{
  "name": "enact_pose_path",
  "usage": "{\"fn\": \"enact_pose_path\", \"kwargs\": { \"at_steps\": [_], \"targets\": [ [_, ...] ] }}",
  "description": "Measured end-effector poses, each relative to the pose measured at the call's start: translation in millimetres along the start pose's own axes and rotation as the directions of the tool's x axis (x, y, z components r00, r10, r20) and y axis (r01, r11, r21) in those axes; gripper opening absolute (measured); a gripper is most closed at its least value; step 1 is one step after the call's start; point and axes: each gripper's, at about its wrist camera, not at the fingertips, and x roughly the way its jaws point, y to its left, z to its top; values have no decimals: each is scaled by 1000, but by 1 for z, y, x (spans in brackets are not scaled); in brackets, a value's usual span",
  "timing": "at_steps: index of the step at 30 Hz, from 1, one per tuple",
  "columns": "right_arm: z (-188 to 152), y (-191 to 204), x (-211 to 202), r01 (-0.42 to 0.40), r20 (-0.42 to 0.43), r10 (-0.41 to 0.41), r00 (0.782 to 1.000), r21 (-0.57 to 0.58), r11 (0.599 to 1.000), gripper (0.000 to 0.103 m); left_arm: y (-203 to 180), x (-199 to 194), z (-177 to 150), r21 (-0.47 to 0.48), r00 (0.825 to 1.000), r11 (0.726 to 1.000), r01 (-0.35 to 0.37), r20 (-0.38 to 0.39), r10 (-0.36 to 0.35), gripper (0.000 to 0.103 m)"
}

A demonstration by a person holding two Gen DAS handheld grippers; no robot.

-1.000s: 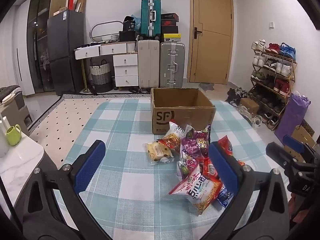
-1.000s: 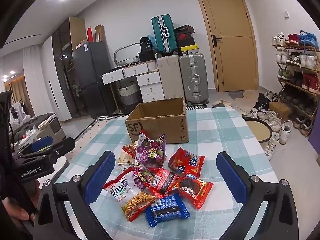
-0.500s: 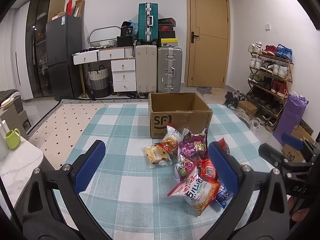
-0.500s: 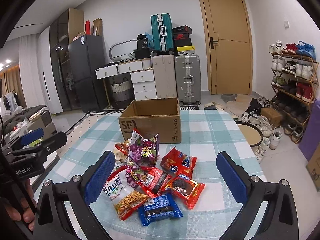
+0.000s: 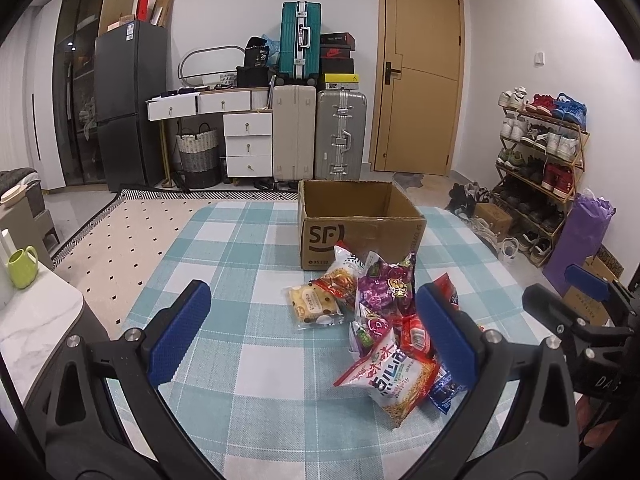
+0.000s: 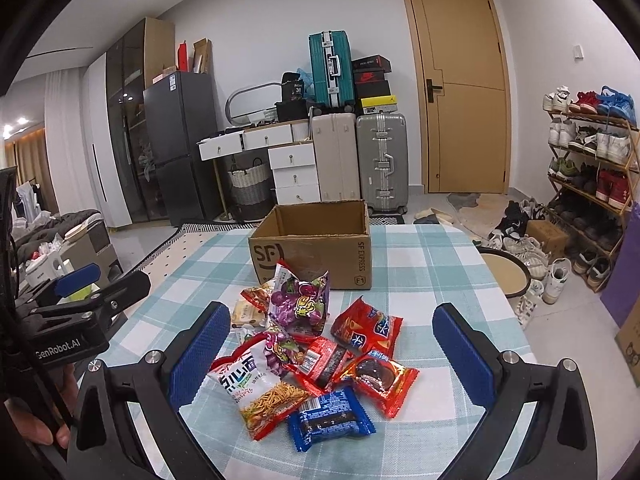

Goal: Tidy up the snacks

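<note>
A pile of snack packets (image 6: 316, 356) lies on the checked tablecloth (image 6: 432, 264), in front of an open, empty cardboard box (image 6: 316, 248). The pile holds a noodle bag (image 6: 260, 388), a blue cookie pack (image 6: 330, 420), red packs (image 6: 368, 328) and a purple bag (image 6: 300, 304). In the left wrist view the pile (image 5: 380, 320) lies right of centre, with a cake pack (image 5: 314, 306) at its left and the box (image 5: 356, 224) behind. My left gripper (image 5: 312, 336) is open and empty above the cloth. My right gripper (image 6: 330, 348) is open and empty, held over the pile.
A white counter with a green mug (image 5: 22, 262) stands at the left. Suitcases (image 5: 320, 132), drawers and a fridge (image 5: 128, 100) line the back wall beside a door (image 5: 420, 100). A shoe rack (image 5: 540, 152) and a round stool (image 6: 502, 276) stand at the right.
Both grippers have shifted slightly and levelled out; the views tilt up a little. The snacks and the box have not moved. Both grippers stay open.
</note>
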Motion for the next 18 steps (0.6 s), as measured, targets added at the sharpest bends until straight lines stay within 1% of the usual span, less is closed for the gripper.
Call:
{"fn": "enact_pose_path", "kwargs": {
  "at_steps": [11,18],
  "targets": [
    [-4,3,-2,-13,20,13,1000,6,1000,103,-1,2,-2,3,1000,1000,0,-8,0,102],
    [-7,-1,-3,-20,16,20,1000,25,999,103,-2,5,-5,6,1000,1000,-2,-14,2,102]
  ]
}}
